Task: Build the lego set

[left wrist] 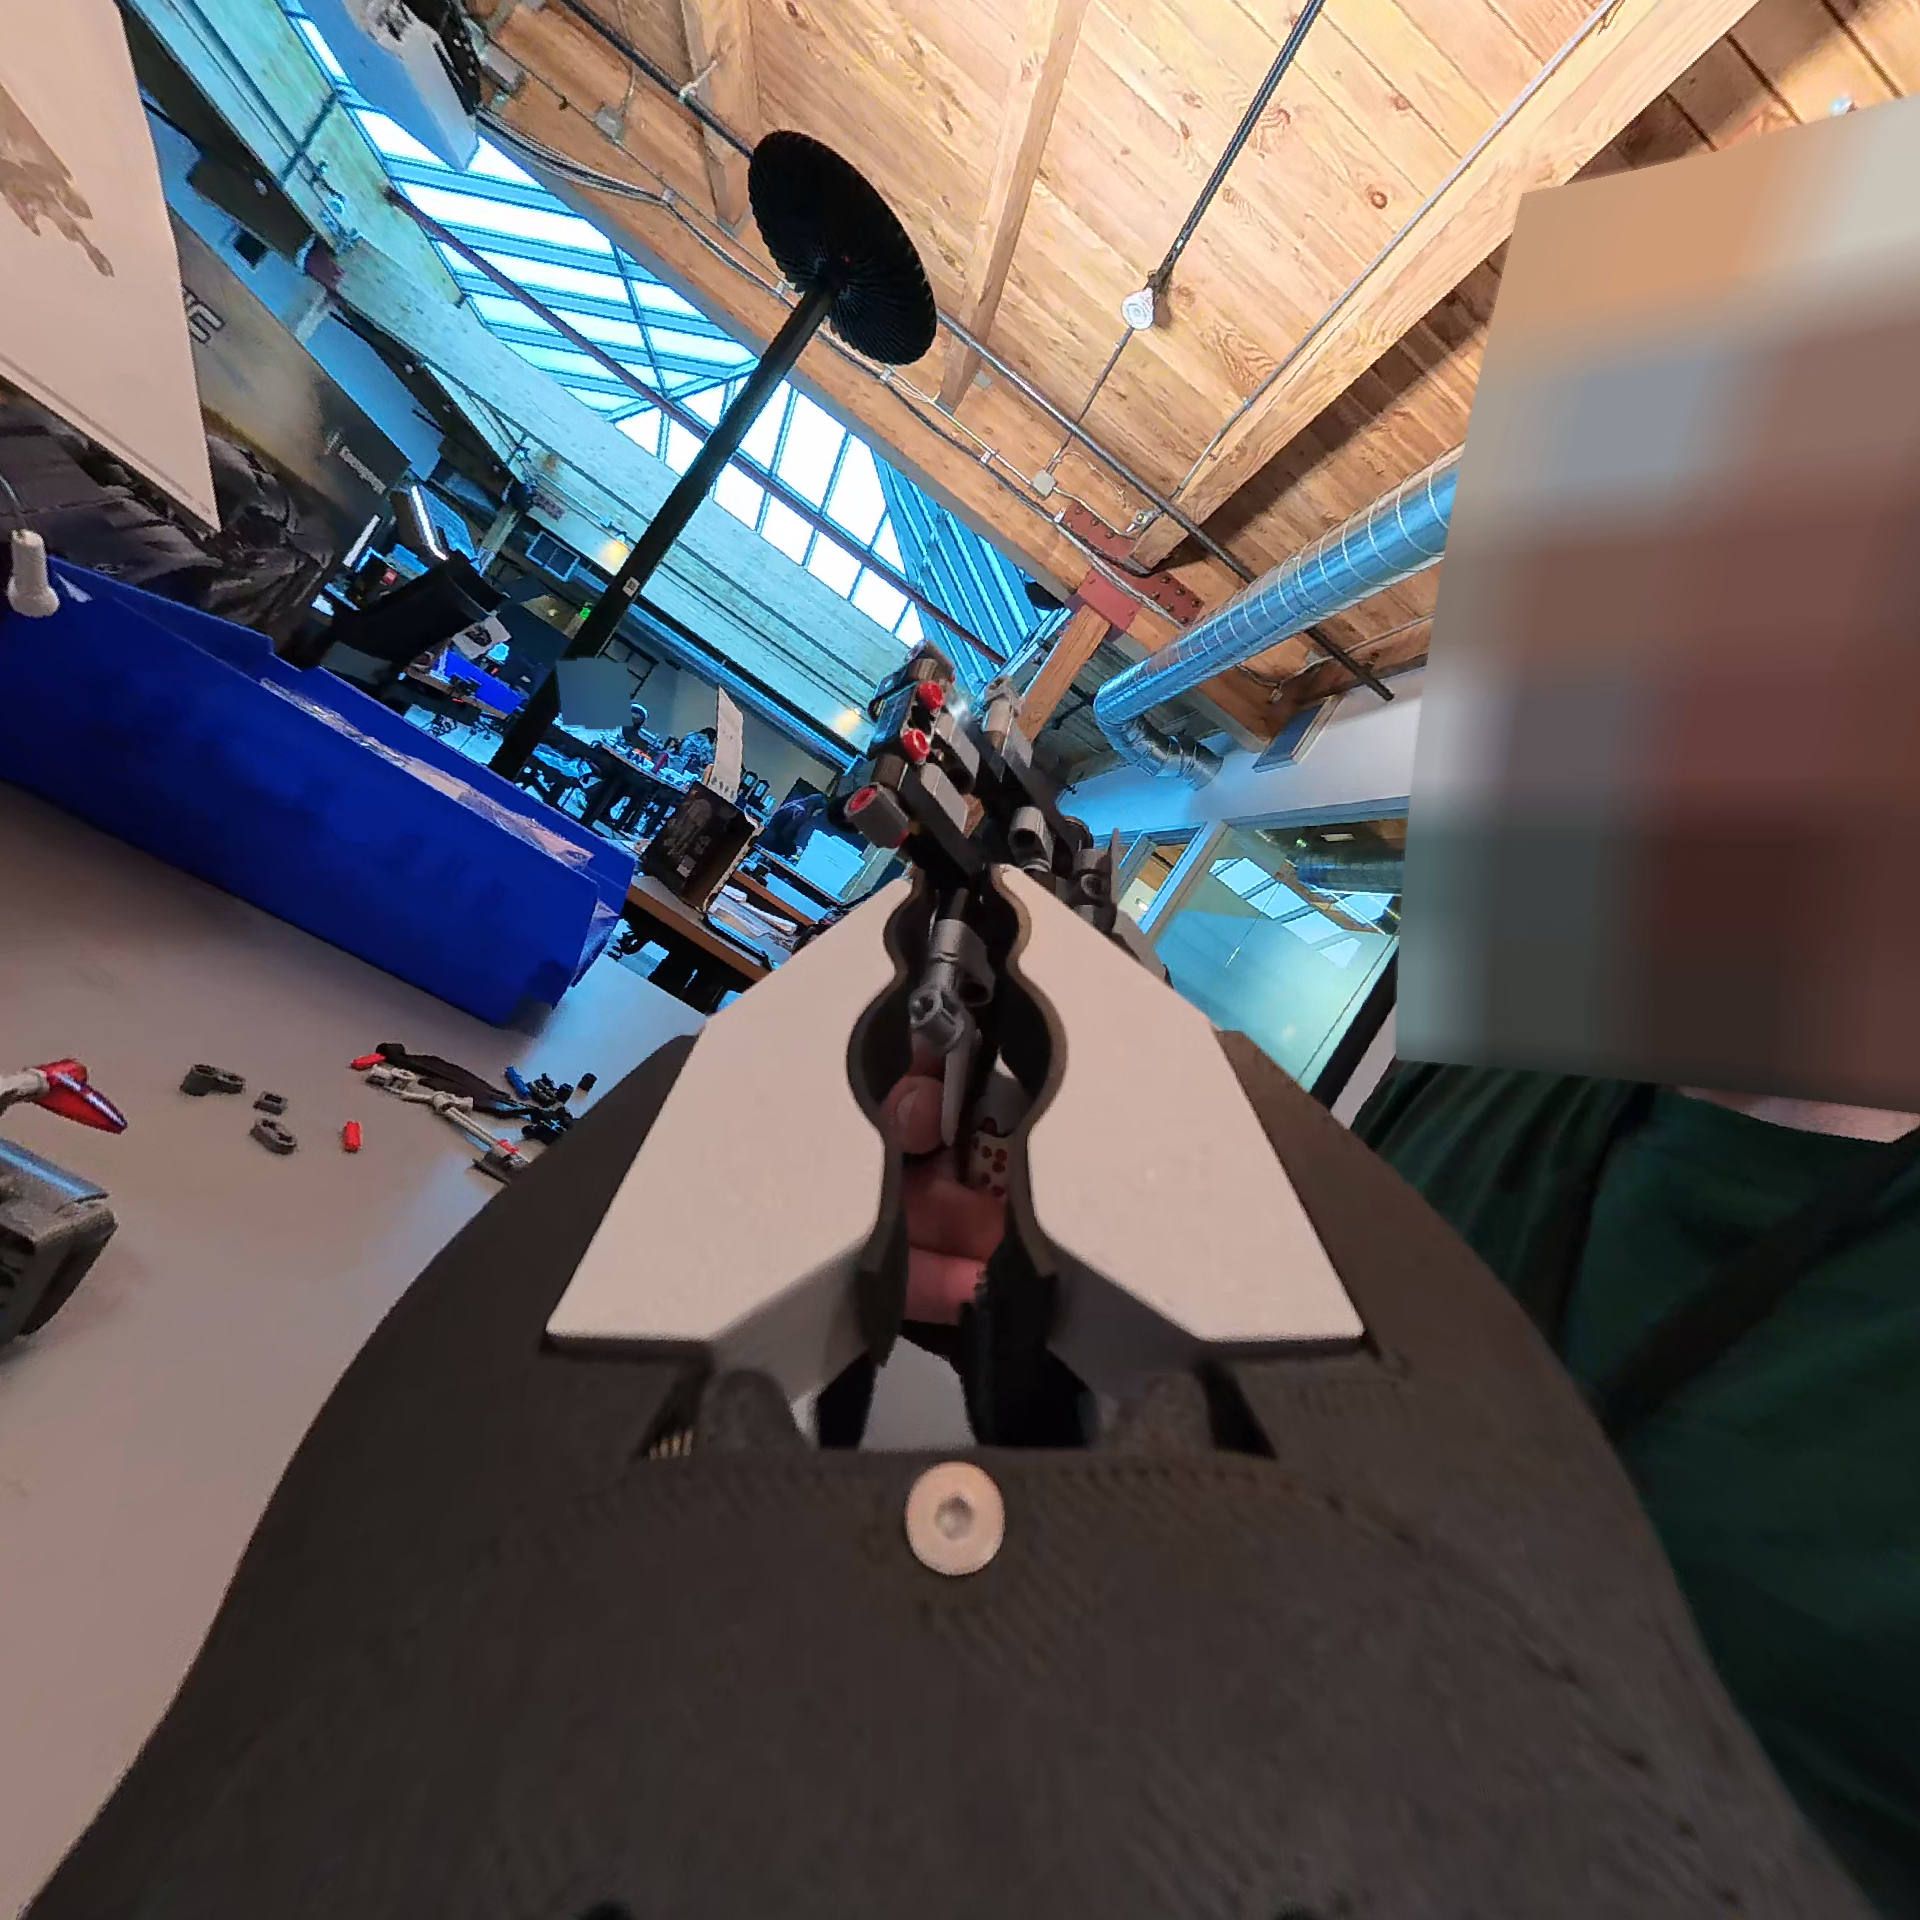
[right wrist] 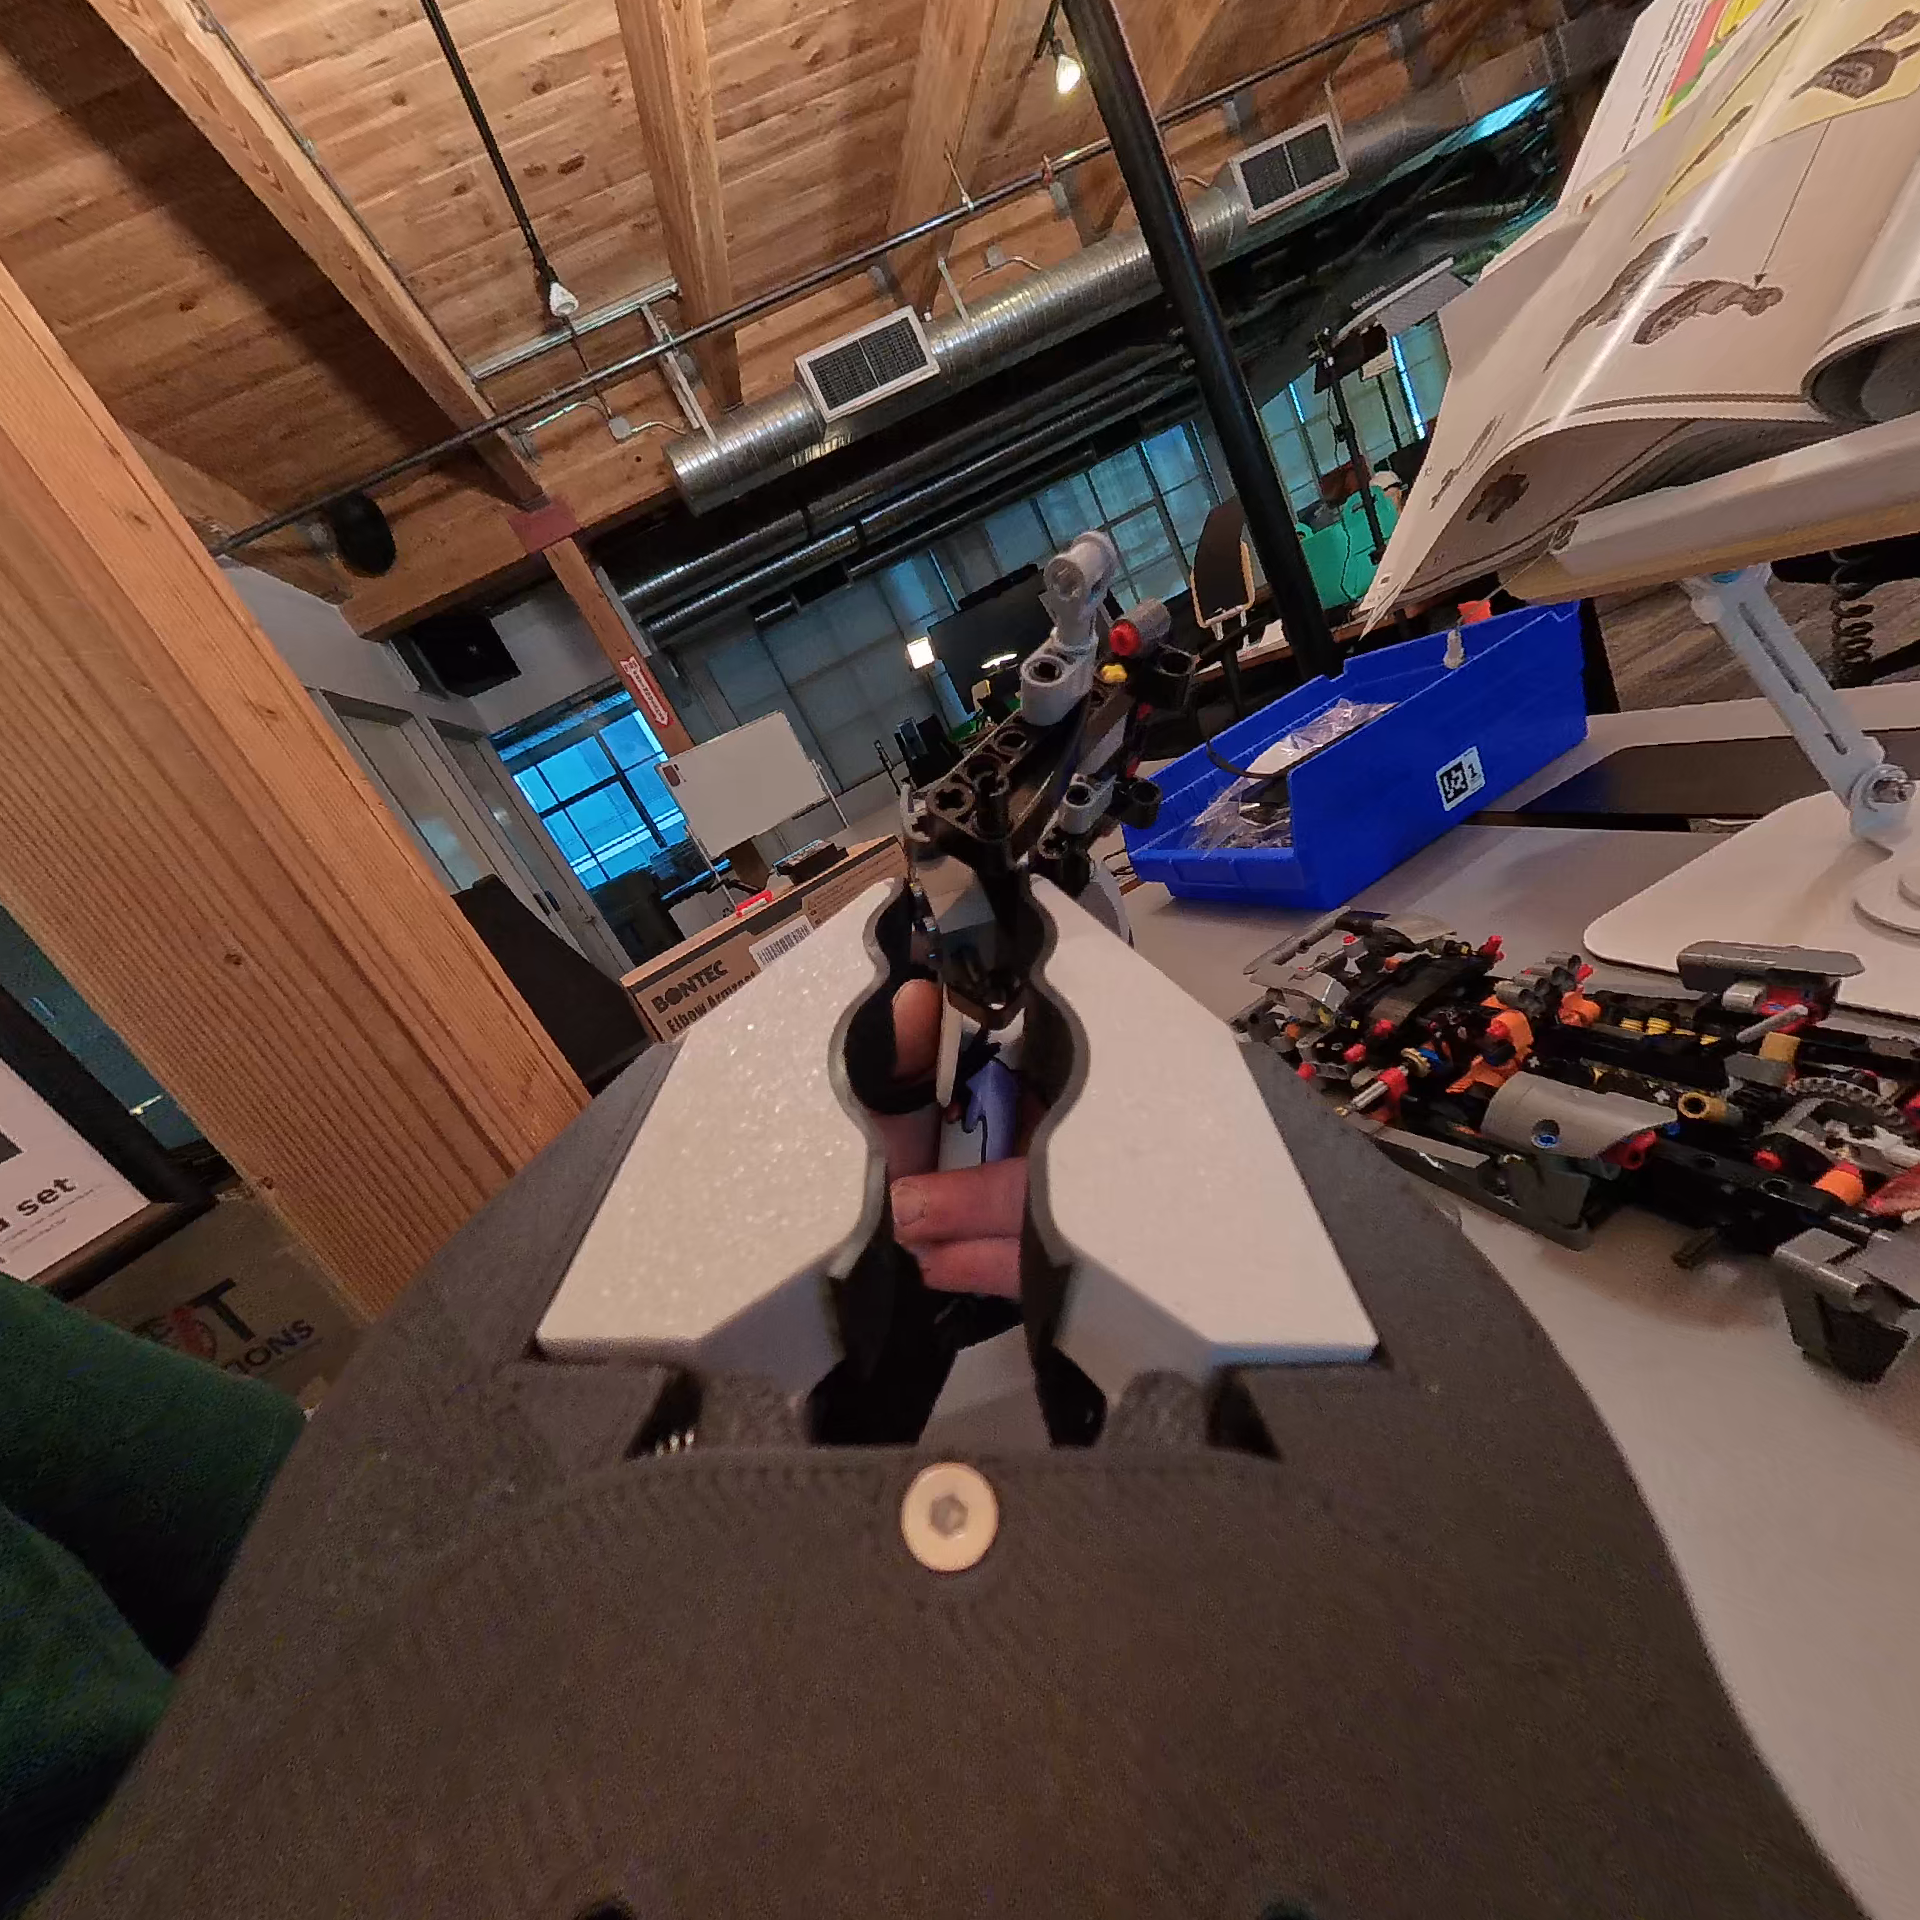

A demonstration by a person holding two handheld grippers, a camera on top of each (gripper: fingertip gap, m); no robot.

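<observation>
Pose, left gripper (left wrist: 961, 894): tilted upward toward the wooden ceiling, raised clear of the grey surface (left wrist: 208, 1299); its jaws stand close together, clamped on the lower stem of a small lego sub-assembly (left wrist: 951, 800).
Sub-assembly: black and grey beams with red pins, rising past the jaw tips; in the right wrist view the same piece (right wrist: 1023, 748) shows grey connectors at its top.
Pose, right gripper (right wrist: 961, 904): also angled upward, jaws nearly together and clamped on the black lower end of the sub-assembly.
Left of the left jaws: loose lego parts (left wrist: 457, 1101), small grey, black and red ones, scattered on the surface; farther back a blue bin (left wrist: 312, 810).
Right of the left jaws: green sleeve (left wrist: 1662, 1351) of the person.
Right of the right jaws: large lego chassis (right wrist: 1621, 1081) lying on the surface, the blue bin (right wrist: 1371, 769) beyond it, and an open instruction booklet (right wrist: 1662, 270) on a white stand (right wrist: 1808, 748) above.
Hidden: bare fingers (right wrist: 966, 1236) show through the gap behind the right jaws, as do others (left wrist: 935, 1216) behind the left ones; whose grip they belong to is unclear. The exact contact spots on the stem are shadowed.
Cut off: chassis runs out of the picture's right edge.
</observation>
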